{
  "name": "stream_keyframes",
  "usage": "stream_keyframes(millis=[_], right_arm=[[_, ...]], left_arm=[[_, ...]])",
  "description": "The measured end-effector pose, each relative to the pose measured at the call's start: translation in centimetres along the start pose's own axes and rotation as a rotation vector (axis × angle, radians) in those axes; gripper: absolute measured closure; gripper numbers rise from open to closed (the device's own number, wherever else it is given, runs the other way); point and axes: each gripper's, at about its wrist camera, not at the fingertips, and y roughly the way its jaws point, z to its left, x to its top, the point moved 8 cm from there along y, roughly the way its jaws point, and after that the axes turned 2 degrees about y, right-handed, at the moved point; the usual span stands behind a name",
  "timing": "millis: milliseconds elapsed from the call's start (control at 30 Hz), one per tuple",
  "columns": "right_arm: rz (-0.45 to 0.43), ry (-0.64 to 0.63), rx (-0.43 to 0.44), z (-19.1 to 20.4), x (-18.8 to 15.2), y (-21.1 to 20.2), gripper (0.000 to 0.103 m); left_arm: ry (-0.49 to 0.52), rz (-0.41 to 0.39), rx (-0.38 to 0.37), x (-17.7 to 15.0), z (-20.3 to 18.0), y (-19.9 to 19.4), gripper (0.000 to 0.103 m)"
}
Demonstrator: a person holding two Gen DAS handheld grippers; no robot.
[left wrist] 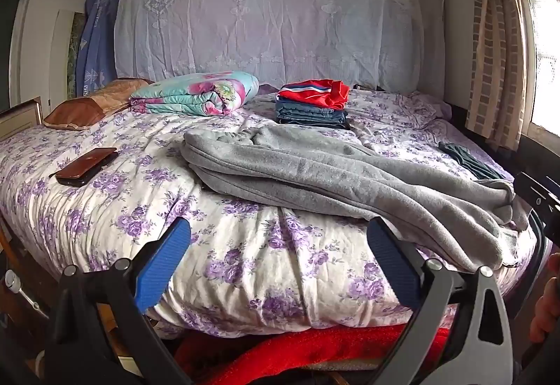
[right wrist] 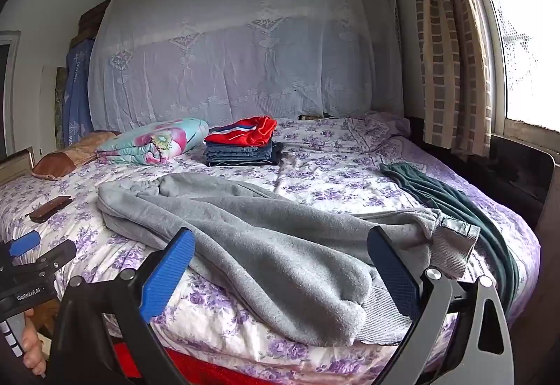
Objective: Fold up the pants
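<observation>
Clearly soft and floppy, the pants (right wrist: 252,238) sprawl on the bed (right wrist: 332,182); best pinched at cuffs and waistband. Both grippers (left wrist: 278,266) (right wrist: 280,266) hover beside them, fingers apart.

Overexposed daylight from the window (right wrist: 525,35); fisheye-bent, dark-vignetted edges.

The pants (right wrist: 266,238) are lying across the near half of the bed (right wrist: 332,171), waist end to the left and cuffs to the right by the edge. Behind them a stack of folded clothes (right wrist: 243,141) is sitting, with a folded quilt (right wrist: 154,140) to its left. A phone (left wrist: 85,166) is lying on the far left, and another garment (right wrist: 451,206) is lying on the right.
</observation>
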Motion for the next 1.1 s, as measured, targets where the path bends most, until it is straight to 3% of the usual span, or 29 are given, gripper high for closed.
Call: stream_keyframes(millis=[1100], right_arm=[[0.007,-0.003,0.002,0.07,-0.16,0.21,0.004]], left_arm=[[-0.001,0.006,-0.001,-0.37,0.02,0.21,0.005]])
